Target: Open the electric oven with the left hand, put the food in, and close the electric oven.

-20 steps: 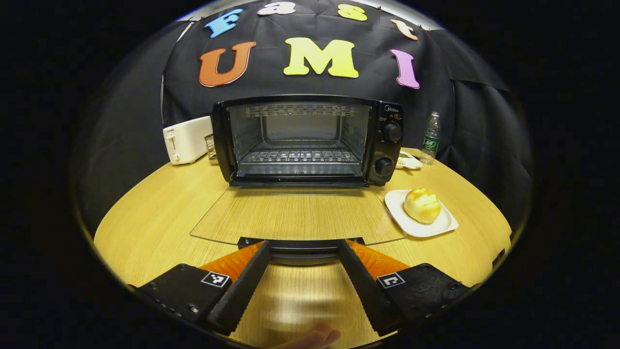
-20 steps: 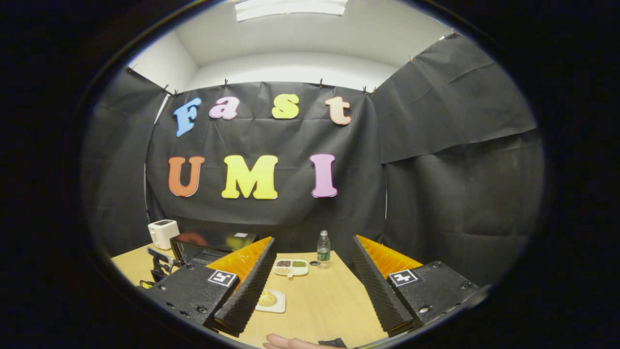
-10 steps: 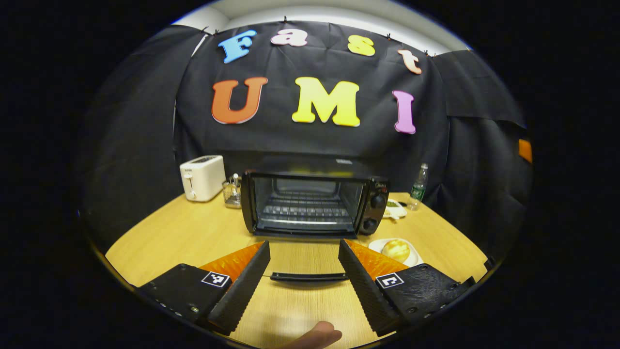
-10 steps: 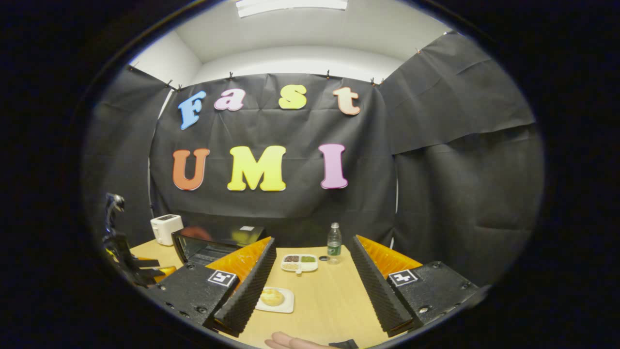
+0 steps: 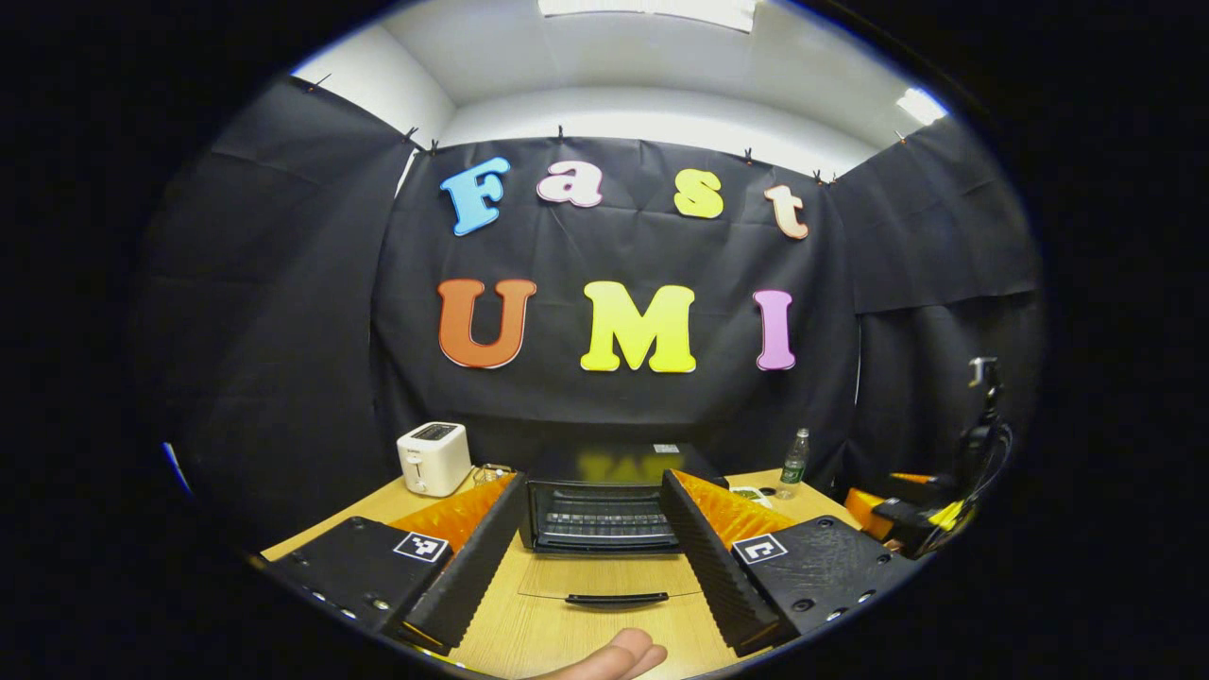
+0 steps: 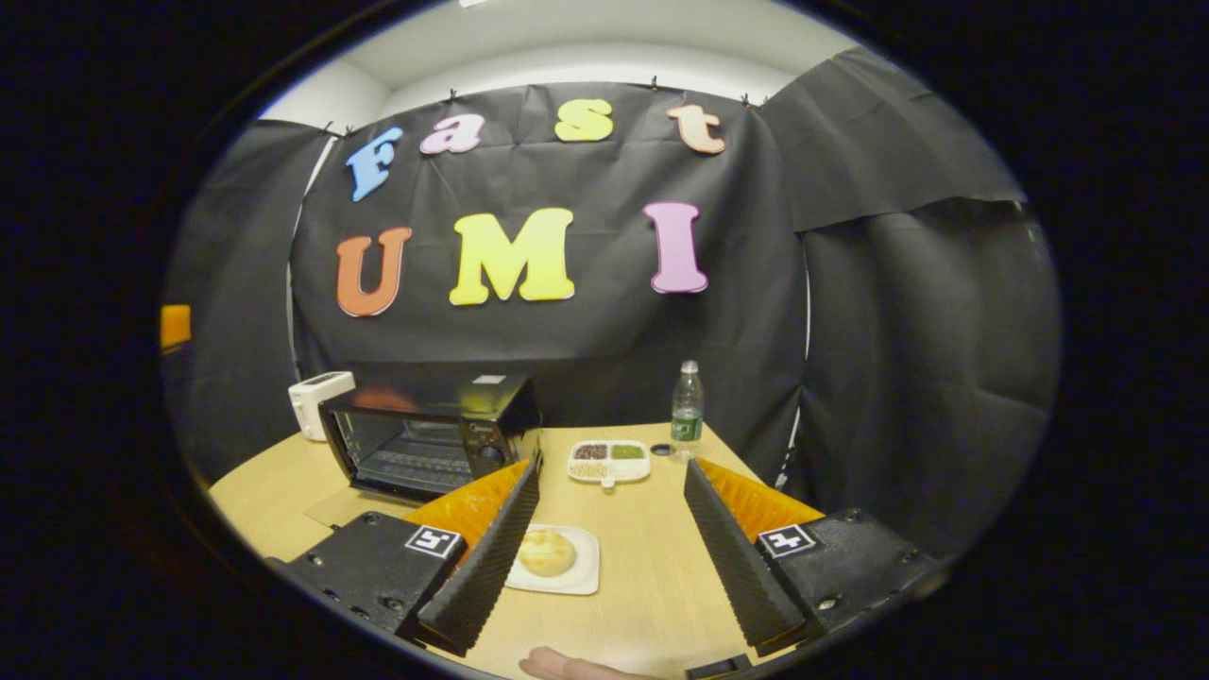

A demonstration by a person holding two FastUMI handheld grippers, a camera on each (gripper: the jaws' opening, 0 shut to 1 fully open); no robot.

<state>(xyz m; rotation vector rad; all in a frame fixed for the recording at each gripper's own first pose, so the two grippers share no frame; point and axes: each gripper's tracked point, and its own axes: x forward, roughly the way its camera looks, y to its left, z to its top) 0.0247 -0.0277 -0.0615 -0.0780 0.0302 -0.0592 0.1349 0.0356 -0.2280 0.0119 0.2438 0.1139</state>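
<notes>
Left tongs (image 5: 593, 557): spread, empty. Right tongs (image 6: 614, 552): spread, empty. Toaster oven (image 6: 425, 437): door (image 5: 609, 577) down flat on surface (image 6: 642, 576), opening done. Bun (image 6: 547, 552): on plate (image 6: 584, 572), 11 o'clock of right tongs. Loading, closing outstanding.

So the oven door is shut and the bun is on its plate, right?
Not quite. The oven door is open, lying flat on the table, as the left gripper view shows. The bun is on its plate.
</notes>
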